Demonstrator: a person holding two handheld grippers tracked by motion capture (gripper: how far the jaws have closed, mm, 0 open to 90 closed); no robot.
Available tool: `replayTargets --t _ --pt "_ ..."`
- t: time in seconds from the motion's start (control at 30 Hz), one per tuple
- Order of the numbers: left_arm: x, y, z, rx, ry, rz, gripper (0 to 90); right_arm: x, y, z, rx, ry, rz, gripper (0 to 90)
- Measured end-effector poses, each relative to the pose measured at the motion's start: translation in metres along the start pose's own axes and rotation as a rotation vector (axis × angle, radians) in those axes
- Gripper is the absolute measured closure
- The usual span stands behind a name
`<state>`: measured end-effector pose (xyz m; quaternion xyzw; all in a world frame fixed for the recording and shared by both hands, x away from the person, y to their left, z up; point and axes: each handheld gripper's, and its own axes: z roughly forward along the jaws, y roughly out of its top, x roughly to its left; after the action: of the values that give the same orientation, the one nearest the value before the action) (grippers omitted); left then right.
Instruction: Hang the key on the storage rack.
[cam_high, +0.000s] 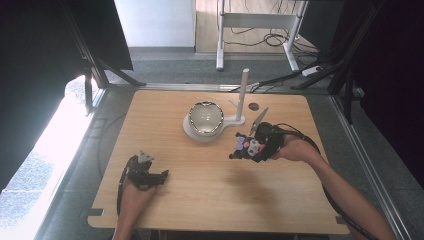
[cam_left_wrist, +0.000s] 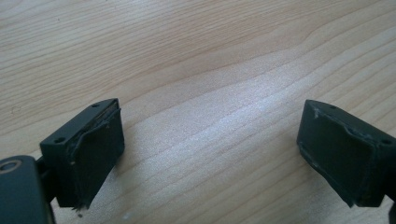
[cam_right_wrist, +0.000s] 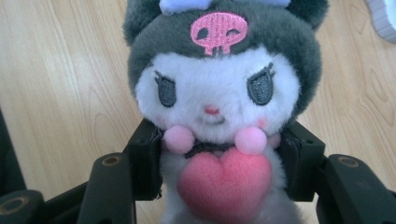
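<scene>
I am holding the plush toy (cam_right_wrist: 219, 107) in my right gripper (cam_high: 256, 148), the jaws pressing on its body from both sides just under the head, so its face and pink heart are looking back at my camera. Its long axis is running straight out from the jaws, head farthest from my hand. In the high view it is hanging over the wooden table (cam_high: 210, 200), right of centre, with the shiny bowl (cam_high: 205, 117) on its white stand (cam_high: 239, 119) lying ahead and to the left, near but apart. My left gripper (cam_high: 152, 176) is resting low near the front edge, jaws spread wide around nothing, well away from the toy. The toy's legs are hidden below the jaws.
</scene>
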<state>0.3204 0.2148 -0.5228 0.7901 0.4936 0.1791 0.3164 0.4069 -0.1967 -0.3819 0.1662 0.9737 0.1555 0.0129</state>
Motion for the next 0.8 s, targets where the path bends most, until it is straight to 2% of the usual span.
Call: replayTargets --t 0.47,0.8 --pt "0.0 0.0 0.0 -0.001 0.001 0.0 7.3 -0.035 -0.002 -0.035 -0.046 -0.041 0.094 42.6" --pt "0.0 0.0 0.0 -0.001 -0.001 0.0 7.3 -0.057 -0.005 -0.058 -0.073 -0.098 0.147 42.5"
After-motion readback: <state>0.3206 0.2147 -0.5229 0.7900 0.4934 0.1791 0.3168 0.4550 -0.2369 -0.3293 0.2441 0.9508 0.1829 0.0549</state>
